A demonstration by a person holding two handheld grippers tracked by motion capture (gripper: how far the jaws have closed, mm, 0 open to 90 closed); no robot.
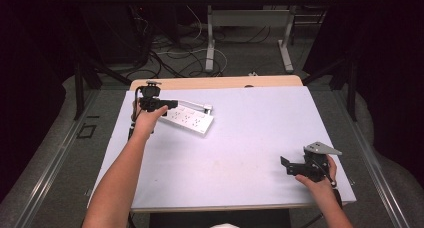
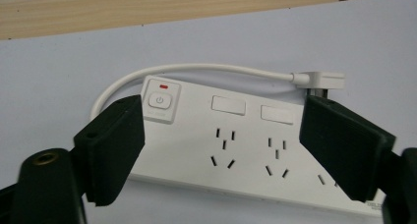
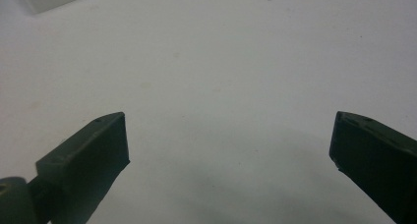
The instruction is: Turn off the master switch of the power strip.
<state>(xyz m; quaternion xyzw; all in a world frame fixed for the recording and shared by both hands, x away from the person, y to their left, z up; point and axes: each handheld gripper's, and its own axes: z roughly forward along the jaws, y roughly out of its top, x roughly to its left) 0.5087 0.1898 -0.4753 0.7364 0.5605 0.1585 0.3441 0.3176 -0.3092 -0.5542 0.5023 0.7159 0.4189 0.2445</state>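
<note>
Hovering left gripper [image 2: 221, 150] over strip [image 1: 189, 119], jaws spread wide, nothing held, straddling switch end. Strip lies flat at far-left of table [image 1: 250, 138], cord [image 2: 196, 71] looped behind strip, plug [image 2: 322, 80] just beside strip's back edge. Right gripper [image 1: 290, 166] well apart from strip, near table's front-right corner, jaws wide, empty.

Risks, my guess:
- jaw closing on switch [image 2: 160, 102] could toggle power
- grab at one end only: strip pivots or slides on smooth table
- loose cord drags plug and snags jaw
</note>
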